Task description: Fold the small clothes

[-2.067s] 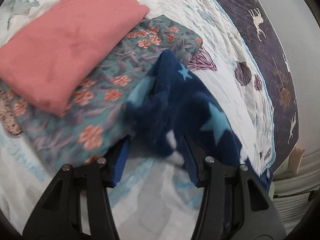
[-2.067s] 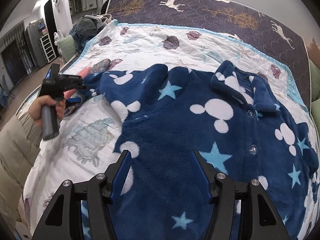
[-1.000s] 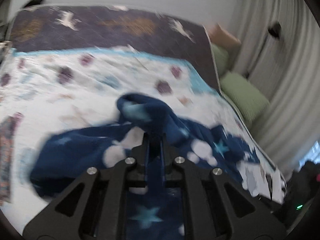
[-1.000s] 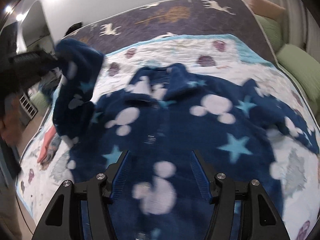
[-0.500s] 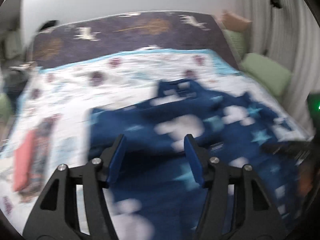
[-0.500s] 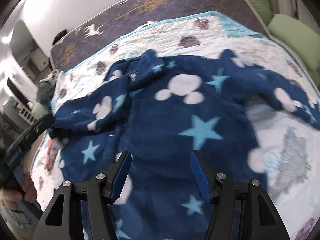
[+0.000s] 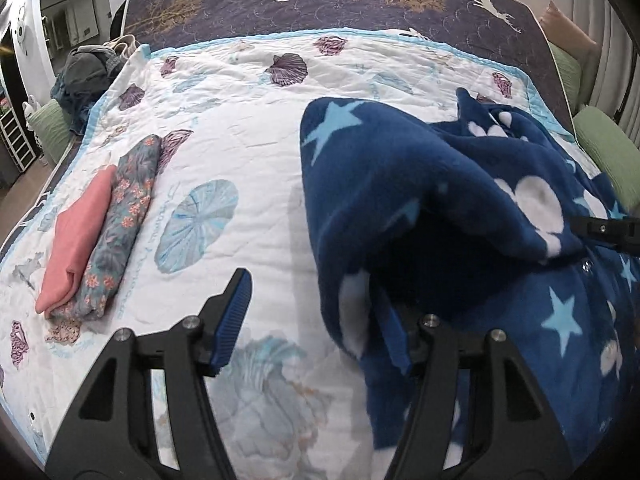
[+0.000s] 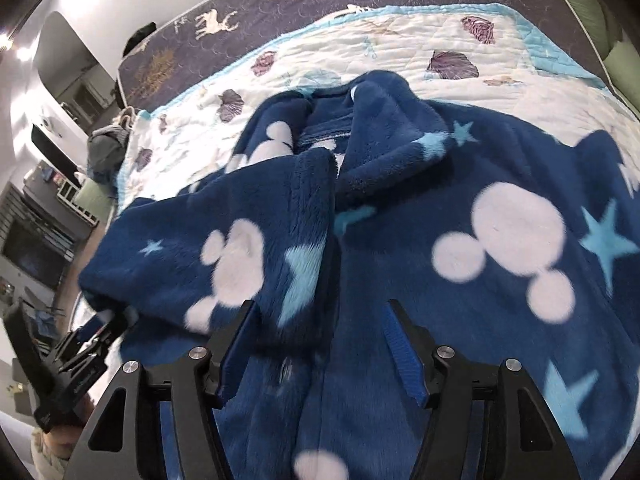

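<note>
Pink top (image 7: 76,236) and floral piece (image 7: 120,224) sit folded at the quilt's (image 7: 248,120) left. Left gripper (image 7: 316,320), pinched on the sleeve a second ago, now spread, sleeve dropped across the blue fleece jacket (image 8: 480,280). Right gripper (image 8: 320,344) hovers spread, empty.

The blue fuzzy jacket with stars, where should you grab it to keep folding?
Probably grip the jacket at the free edge of the flap already folded across its front, coming from the left gripper side. That edge sits raised off the quilt, so a finger can slip under.
</note>
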`<act>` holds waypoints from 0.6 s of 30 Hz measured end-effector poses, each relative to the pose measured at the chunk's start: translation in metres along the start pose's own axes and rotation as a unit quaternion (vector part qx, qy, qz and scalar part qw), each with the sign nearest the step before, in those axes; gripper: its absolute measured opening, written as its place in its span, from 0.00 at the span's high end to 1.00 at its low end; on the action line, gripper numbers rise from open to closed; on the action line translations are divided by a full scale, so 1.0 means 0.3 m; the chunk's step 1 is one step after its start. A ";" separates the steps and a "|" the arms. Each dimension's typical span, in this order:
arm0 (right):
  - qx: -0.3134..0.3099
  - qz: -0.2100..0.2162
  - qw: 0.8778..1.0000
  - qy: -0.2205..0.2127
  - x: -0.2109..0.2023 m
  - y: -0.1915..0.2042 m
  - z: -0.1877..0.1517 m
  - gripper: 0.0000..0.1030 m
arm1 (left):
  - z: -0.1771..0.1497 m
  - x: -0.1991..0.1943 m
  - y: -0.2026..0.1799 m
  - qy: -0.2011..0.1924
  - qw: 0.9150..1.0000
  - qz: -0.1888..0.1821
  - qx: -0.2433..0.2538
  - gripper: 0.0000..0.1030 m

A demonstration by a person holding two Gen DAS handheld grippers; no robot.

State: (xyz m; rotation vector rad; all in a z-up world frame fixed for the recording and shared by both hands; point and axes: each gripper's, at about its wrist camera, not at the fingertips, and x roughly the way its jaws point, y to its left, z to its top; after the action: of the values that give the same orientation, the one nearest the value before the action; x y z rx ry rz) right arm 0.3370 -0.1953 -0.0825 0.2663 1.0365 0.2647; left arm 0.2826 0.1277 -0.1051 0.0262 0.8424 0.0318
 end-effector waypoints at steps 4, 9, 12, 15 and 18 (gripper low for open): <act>0.006 0.033 0.999 -0.017 0.007 0.005 0.019 0.87 | -0.007 0.005 -0.013 -0.008 0.999 0.034 0.028 0.50; 0.002 0.024 0.995 -0.100 -0.170 -0.002 0.030 0.91 | -0.008 -0.041 -0.004 -0.026 0.999 0.032 0.031 0.58; -0.007 0.004 0.990 -0.141 -0.312 -0.046 0.026 0.91 | -0.023 -0.085 -0.047 -0.042 0.997 0.022 0.061 0.57; -0.010 -0.048 0.991 -0.127 -0.336 -0.134 0.009 0.91 | -0.043 -0.080 -0.087 -0.042 0.994 0.041 0.094 0.57; 0.036 -0.098 0.992 -0.065 -0.247 -0.284 -0.046 0.91 | -0.068 -0.071 -0.090 -0.023 0.996 0.024 0.086 0.57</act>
State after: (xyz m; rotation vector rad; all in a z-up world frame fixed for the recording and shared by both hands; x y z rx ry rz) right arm 0.2969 -0.2989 -0.0583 0.2405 0.9369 0.0315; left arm 0.2539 0.1001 -0.1038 0.2091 0.7970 0.0043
